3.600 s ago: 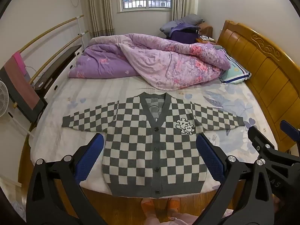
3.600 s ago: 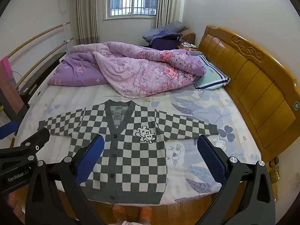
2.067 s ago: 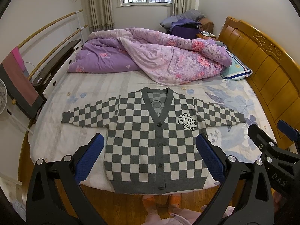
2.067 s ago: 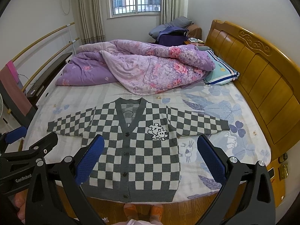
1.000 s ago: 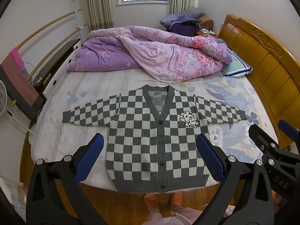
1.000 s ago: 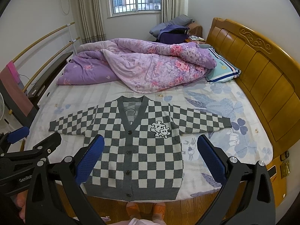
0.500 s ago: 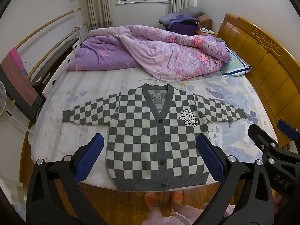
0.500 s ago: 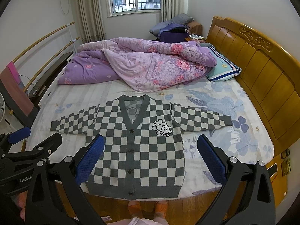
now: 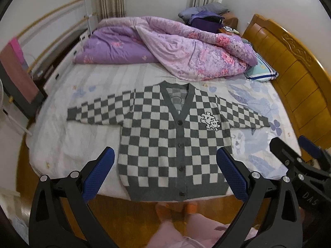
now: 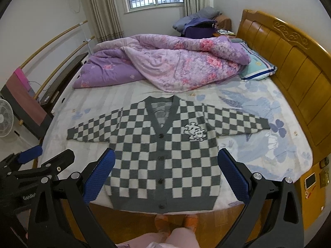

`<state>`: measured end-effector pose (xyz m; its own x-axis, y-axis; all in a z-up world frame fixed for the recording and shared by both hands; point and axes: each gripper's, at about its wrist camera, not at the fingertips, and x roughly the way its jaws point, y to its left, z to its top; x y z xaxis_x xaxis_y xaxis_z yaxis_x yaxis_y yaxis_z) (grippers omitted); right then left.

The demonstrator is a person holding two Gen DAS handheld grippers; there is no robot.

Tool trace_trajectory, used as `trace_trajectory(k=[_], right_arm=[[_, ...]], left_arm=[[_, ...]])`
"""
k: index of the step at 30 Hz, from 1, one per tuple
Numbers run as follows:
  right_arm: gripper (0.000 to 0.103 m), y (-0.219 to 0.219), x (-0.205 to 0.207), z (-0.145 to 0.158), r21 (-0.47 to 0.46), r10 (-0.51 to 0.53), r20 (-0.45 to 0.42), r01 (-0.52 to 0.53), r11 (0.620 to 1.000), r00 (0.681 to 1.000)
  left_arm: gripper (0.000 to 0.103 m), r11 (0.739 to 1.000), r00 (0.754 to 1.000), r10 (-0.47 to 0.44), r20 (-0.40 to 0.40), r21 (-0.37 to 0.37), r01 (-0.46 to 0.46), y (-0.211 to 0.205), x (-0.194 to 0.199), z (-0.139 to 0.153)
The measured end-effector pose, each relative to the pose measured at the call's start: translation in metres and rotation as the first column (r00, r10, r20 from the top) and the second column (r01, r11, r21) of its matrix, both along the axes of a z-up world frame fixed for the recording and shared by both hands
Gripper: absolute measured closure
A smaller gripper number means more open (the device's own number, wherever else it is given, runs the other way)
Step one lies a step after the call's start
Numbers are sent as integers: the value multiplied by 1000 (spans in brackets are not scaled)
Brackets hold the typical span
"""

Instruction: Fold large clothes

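Observation:
A grey and white checkered cardigan (image 9: pixel 171 138) (image 10: pixel 163 155) lies flat and face up on the bed, buttoned, both sleeves spread out sideways, its hem at the bed's near edge. A white patch (image 9: pixel 210 121) sits on its chest. My left gripper (image 9: pixel 165 161) hangs open above the hem, holding nothing. My right gripper (image 10: pixel 166 161) is open too, likewise above the lower part of the cardigan. In the left wrist view the right gripper (image 9: pixel 300 161) shows at the right edge; in the right wrist view the left gripper (image 10: pixel 39 161) shows at the left.
A rumpled purple and pink quilt (image 9: pixel 178 47) (image 10: pixel 165 66) fills the far half of the bed. A striped pillow (image 10: pixel 258 70) lies by the wooden headboard (image 10: pixel 289 62) on the right. A chair (image 10: pixel 26 107) and a fan (image 10: pixel 6 119) stand left. A person's feet (image 10: pixel 175 221) stand at the bed's near edge.
Both grippers have stayed open and drifted slightly closer to the bed, tilting down a little. The cardigan has not moved.

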<state>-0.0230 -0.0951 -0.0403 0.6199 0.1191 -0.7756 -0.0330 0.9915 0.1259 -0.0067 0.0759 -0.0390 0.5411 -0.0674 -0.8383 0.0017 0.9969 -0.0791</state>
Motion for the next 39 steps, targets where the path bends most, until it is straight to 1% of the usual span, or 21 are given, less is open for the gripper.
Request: trace_trajectory(k=[3,6,9,11,13,16,18,20,24,28,30,33,36,39], right_arm=[[10,10,6,-3,32,25,-16,-24,999,1000],[11,21,12,-5,53,52,-28,-50,997,998],[11,35,22,-9,65,80,-49,-77,995,996],[11,44,33,-11,71,110,-52,-106,992,993],[11,51,44,-14,66,133,-55,-129,989,990],[11,61,66,-20,72,162,-56,-158,985,985],[11,68,84,-26,75,185,-60,-180,981,981],[11,72,103,-33,83,212,-59,-207,975,976],[11,81,141,-49,93,260,-77,-253,963,962],[11,92,182,-68,118,321,-49,-314,942,946],[11,101,201,-79,112,346,-38,-340,934,938],[11,113,223,-93,73,363,-35,-359,930,931],[11,129,249,-109,46,387,-39,-385,922,921],[12,141,264,-123,29,408,-32,-407,913,912]], left_arm=[[5,1000,999,30,-12,10,-30,17,2,-3],[5,999,999,42,-25,-7,-42,34,5,-4],[5,997,996,73,-44,-15,-74,50,11,-5],[5,995,995,90,-46,-36,-91,61,15,-6],[5,990,992,114,-51,-77,-117,73,22,-9],[5,975,984,165,-60,-139,-172,91,36,-16],[5,962,975,215,-64,-156,-222,102,45,-19],[5,954,963,263,-65,-133,-270,111,57,-23],[5,945,943,323,-80,-30,-326,125,86,-34],[5,924,917,382,-118,29,-381,145,121,-58],[5,915,905,403,-136,35,-402,158,135,-70],[5,901,888,432,-155,53,-430,178,154,-88],[5,891,874,452,-177,45,-452,197,170,-105],[5,872,851,486,-201,55,-486,229,188,-127]])
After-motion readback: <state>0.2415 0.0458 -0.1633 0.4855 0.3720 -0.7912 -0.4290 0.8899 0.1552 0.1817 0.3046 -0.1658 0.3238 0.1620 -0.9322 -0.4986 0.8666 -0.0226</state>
